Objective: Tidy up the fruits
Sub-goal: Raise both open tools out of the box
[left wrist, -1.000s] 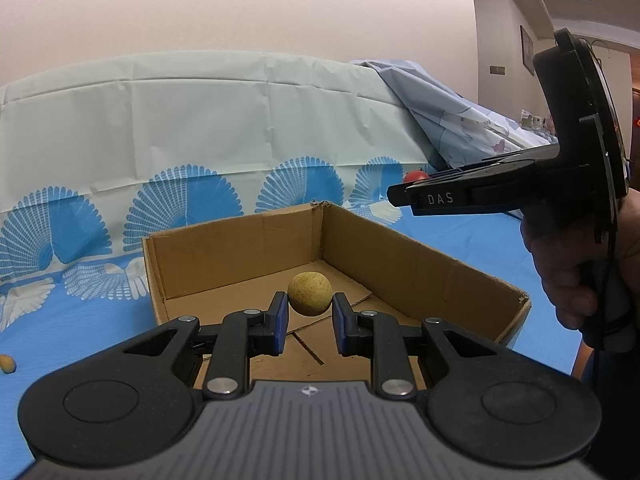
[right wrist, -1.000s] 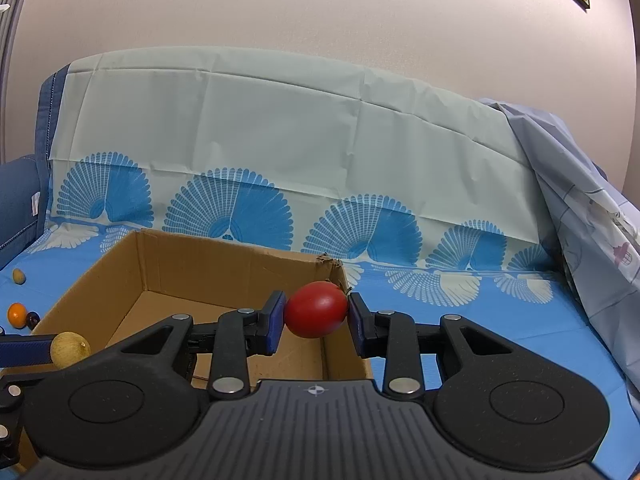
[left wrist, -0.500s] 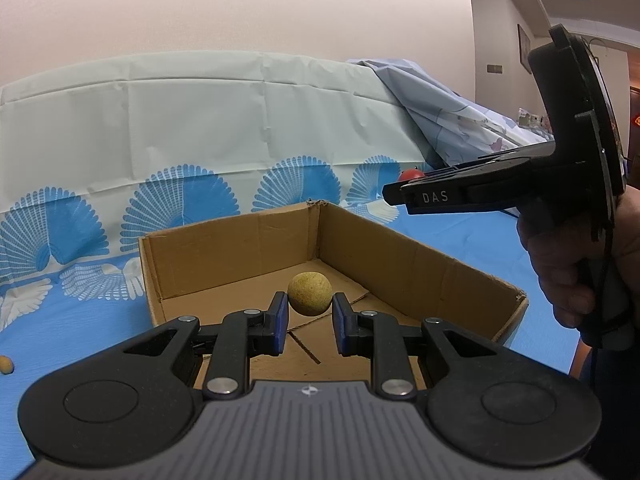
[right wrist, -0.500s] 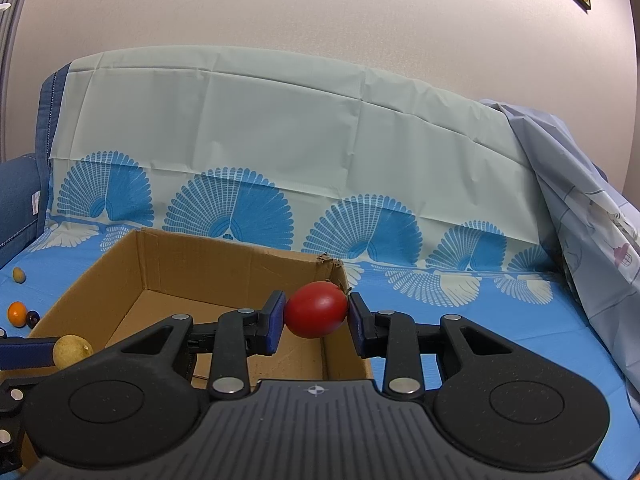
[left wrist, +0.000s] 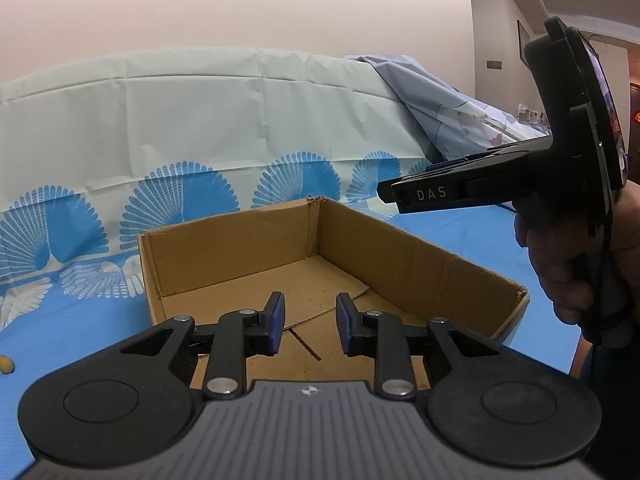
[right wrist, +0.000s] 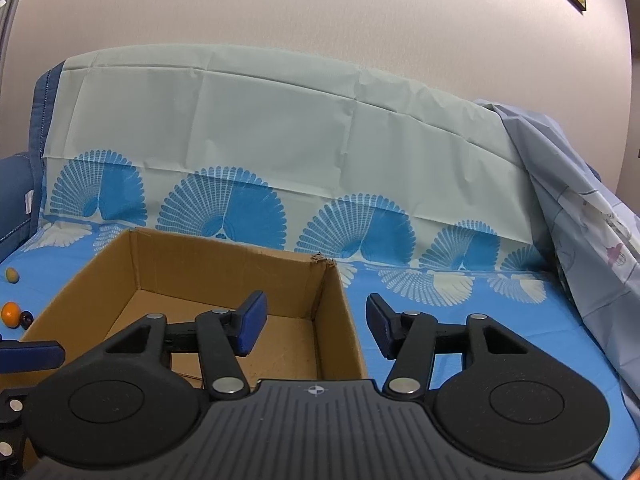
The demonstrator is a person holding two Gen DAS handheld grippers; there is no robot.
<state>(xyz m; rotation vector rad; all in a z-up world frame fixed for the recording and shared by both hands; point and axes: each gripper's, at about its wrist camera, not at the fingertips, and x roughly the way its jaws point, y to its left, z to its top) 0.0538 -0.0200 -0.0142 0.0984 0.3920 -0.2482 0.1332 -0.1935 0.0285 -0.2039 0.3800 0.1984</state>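
**Both grippers opening empty over the cardboard box**

The left gripper (left wrist: 309, 322), black with blue pads, is hanging above the near part of an open brown cardboard box (left wrist: 240, 248). Its jaws are opening, standing at a narrow gap, and nothing is lying between the pads; only the box floor with its flap seams is showing through the gap.

The right gripper (right wrist: 316, 322), of the same black and blue build, is hovering over the box's right wall (right wrist: 340, 320), with its left finger above the inside of the box and its right finger above the blue cloth outside it. Its jaws are opening too, standing fairly wide, and nothing is sitting between them. In the left wrist view this right gripper is appearing from the side, marked "DAS", held by the person's hand (left wrist: 568, 268) near the box's far right rim.

No fruit is showing inside the visible part of the box; the near floor is hidden behind the gripper bodies. Loose fruits are lying on the blue fan-patterned cloth (right wrist: 460, 320) left of the box: a small orange round fruit (right wrist: 10, 313) just beside a small dark one (right wrist: 26, 317), and a yellowish-green oval one (right wrist: 12, 275) farther back. In the left wrist view a small tan fruit (left wrist: 6, 364) is lying at the left edge, well apart from the box.
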